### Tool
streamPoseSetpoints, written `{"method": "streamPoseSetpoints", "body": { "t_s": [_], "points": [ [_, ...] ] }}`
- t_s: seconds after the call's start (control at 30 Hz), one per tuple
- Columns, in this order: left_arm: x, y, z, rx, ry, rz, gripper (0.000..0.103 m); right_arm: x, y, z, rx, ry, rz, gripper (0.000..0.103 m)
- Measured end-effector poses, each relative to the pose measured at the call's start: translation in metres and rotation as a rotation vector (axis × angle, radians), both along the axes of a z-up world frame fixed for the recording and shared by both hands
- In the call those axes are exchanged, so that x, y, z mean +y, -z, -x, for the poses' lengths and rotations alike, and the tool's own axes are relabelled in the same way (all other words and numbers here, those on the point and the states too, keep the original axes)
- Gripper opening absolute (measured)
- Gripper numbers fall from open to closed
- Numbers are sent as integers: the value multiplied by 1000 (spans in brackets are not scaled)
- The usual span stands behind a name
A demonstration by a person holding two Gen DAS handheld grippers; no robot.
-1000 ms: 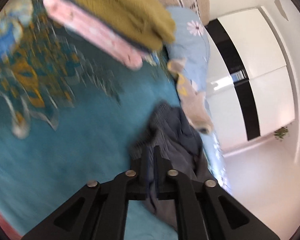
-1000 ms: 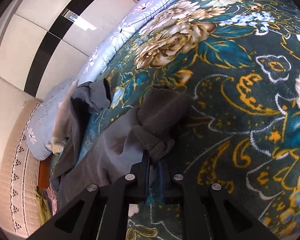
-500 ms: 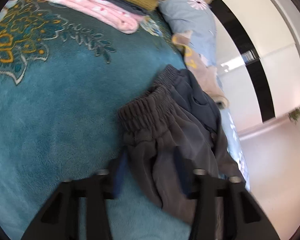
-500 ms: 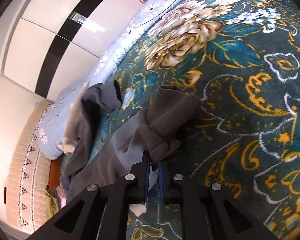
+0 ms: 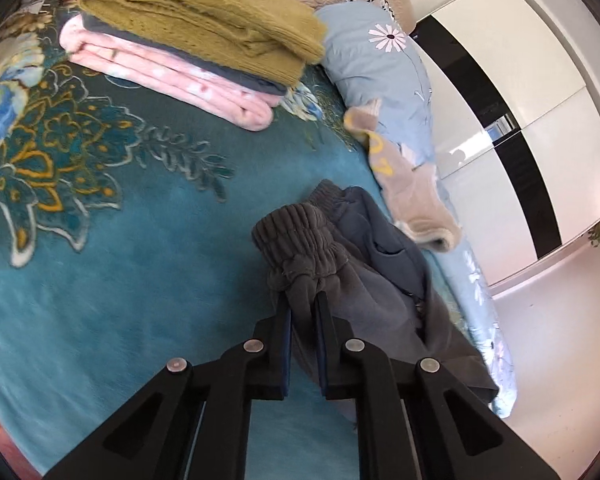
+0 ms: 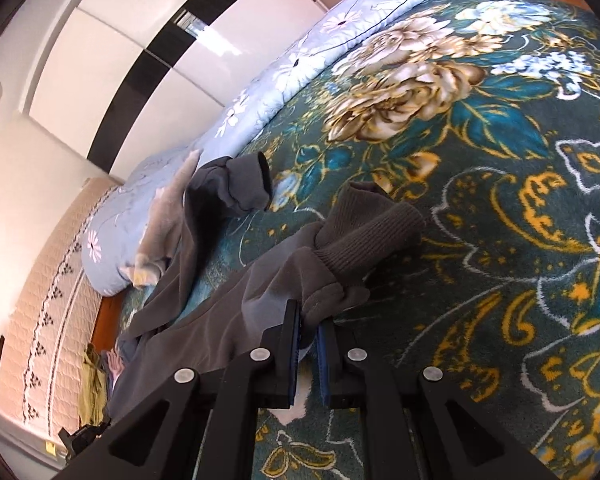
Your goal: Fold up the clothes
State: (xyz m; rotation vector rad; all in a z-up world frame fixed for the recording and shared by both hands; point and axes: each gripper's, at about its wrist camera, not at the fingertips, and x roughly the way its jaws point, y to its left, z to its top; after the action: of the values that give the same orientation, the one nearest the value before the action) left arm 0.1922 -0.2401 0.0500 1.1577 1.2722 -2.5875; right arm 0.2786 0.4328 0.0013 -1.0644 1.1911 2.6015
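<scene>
Grey sweatpants (image 5: 364,280) lie stretched across the teal flowered blanket (image 5: 100,264). My left gripper (image 5: 303,304) is shut on the cloth just below the ribbed waistband (image 5: 296,236). My right gripper (image 6: 309,320) is shut on the cloth by one ribbed leg cuff (image 6: 372,232). The other leg cuff (image 6: 244,184) lies loose further back. The sweatpants (image 6: 204,320) sag between the two grippers.
A stack of folded clothes, olive sweater (image 5: 204,16) over pink garment (image 5: 172,80), sits at the head of the bed. A light blue pillow (image 5: 384,64) and a beige garment (image 5: 412,192) lie by the bed edge. White wardrobe (image 5: 520,120) stands beyond.
My left gripper let go, opened over the waistband, then shut on the cloth below it. My right gripper stayed shut near the cuff and shifted slightly.
</scene>
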Motion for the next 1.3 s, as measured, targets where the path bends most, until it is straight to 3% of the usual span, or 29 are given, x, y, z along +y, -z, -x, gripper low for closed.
{"method": "streamPoseSetpoints", "body": {
  "t_s": [0.2,0.33,0.4,0.47,0.53,0.6,0.7,0.8,0.9,1.07,1.2,1.3],
  "points": [
    [-8,27,-5,-63,8,-45,11,-1,7,6,-54,-12,4,9],
    [-14,15,-7,-80,12,-62,14,0,9,5,-56,-6,13,12],
    [-19,-2,-13,-56,-6,-23,24,3,8,3,-44,8,25,12],
    [-20,-21,-20,2,-18,10,50,7,7,0,-26,17,51,13],
    [-15,-40,-25,73,-8,37,58,12,5,-1,-23,25,70,17],
    [-3,-56,-28,149,12,73,67,18,1,-6,-26,54,76,31],
    [22,-75,-30,262,47,130,78,35,-21,-20,-6,151,-6,54],
    [58,-78,-18,281,134,156,79,51,-39,-34,51,216,-30,58],
    [95,-70,-2,255,217,125,79,53,-45,-37,77,240,-28,67],
    [149,-58,5,271,200,130,79,43,-47,-17,160,173,23,74],
    [181,-53,15,273,181,180,79,27,-58,11,200,157,-39,78],
    [191,-43,25,262,174,150,79,6,-69,44,219,101,-95,78]
  ]
}}
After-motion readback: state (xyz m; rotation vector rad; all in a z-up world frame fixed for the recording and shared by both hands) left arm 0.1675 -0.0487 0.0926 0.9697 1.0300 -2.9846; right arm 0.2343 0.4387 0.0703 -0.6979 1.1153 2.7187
